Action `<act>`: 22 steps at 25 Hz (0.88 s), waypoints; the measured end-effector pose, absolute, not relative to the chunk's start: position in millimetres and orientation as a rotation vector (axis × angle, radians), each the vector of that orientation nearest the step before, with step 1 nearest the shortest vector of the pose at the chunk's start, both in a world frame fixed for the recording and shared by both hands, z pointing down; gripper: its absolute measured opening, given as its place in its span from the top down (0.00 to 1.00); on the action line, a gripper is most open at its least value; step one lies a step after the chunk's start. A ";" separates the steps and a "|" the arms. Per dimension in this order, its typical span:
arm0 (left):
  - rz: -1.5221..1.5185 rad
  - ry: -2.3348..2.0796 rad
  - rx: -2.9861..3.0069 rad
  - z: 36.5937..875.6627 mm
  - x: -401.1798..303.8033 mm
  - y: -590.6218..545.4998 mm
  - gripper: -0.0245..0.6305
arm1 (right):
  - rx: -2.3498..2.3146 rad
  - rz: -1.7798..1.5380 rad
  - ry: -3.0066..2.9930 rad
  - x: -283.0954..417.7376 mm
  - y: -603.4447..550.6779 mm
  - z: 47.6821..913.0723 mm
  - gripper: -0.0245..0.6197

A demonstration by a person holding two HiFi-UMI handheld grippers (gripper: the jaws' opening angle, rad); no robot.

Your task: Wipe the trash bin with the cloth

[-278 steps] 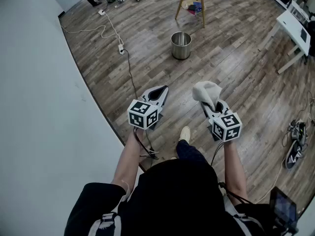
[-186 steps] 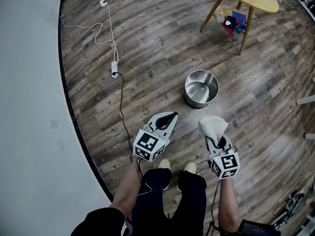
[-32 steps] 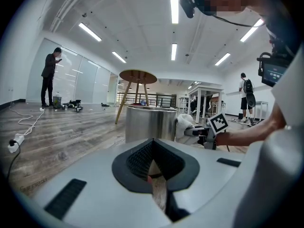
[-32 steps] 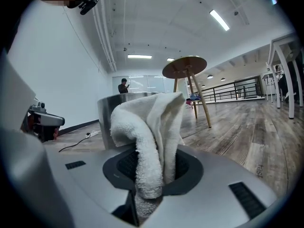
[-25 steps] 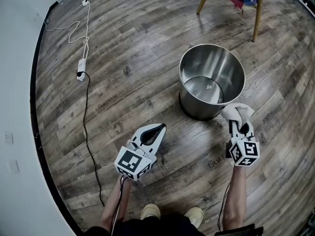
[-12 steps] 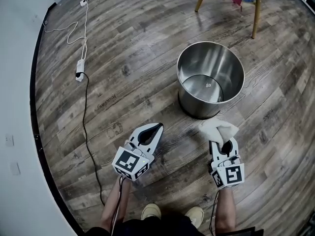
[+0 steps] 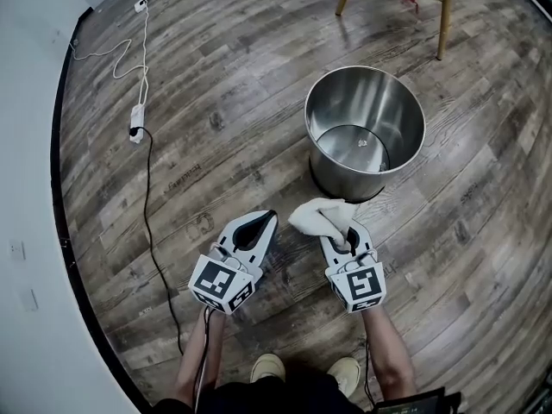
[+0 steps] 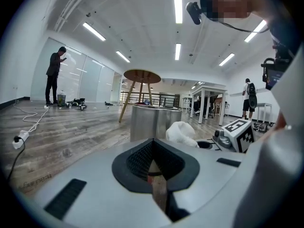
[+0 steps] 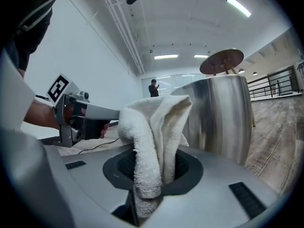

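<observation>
Steel trash bin [image 7: 365, 128] stands just beyond right gripper [image 7: 345, 231] clamping white cloth [image 7: 319, 215]; left gripper [image 7: 262, 222] closed, empty.

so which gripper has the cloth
The right gripper: its jaws are shut on the white cloth. The left gripper is shut too, but on nothing.

The trash bin [image 7: 364, 132] stands on the floor [image 7: 224, 76] just ahead of the right tool [image 7: 342, 234]. The cloth [image 7: 322, 216] sits between that tool's jaws. The left tool [image 7: 261, 223] hangs just left of it, and a cable [image 7: 147, 198] runs farther left.
</observation>
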State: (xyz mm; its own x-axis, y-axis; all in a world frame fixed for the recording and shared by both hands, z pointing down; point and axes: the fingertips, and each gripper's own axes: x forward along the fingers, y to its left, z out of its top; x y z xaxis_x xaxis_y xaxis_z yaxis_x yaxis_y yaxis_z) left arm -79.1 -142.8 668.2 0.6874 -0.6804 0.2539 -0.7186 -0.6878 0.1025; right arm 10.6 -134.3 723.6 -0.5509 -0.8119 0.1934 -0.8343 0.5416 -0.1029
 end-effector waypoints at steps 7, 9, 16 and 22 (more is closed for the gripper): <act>0.307 -1.151 2.707 665.8 -85.0 -141.4 0.96 | 1.430 0.331 -2.608 5.0 -155.7 737.4 0.82; 0.305 -1.167 2.706 664.5 -86.5 -142.5 0.96 | 1.447 0.336 -2.559 8.6 -162.6 747.6 0.82; 0.314 -1.147 2.704 667.9 -83.7 -138.5 0.96 | 1.517 0.396 -2.475 21.9 -180.5 766.6 0.82; 0.293 -1.177 2.693 665.7 -89.7 -141.8 0.96 | 1.606 0.441 -2.453 47.1 -177.8 772.8 0.82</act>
State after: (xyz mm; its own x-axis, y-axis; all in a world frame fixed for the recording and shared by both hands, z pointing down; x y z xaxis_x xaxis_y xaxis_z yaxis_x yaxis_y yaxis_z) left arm -89.7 -141.8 665.7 0.6658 -0.7016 0.2540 -0.7388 -0.6676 0.0925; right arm 47.1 -177.8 772.8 -0.4020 -0.8632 0.3054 -0.9155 0.3736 -0.1490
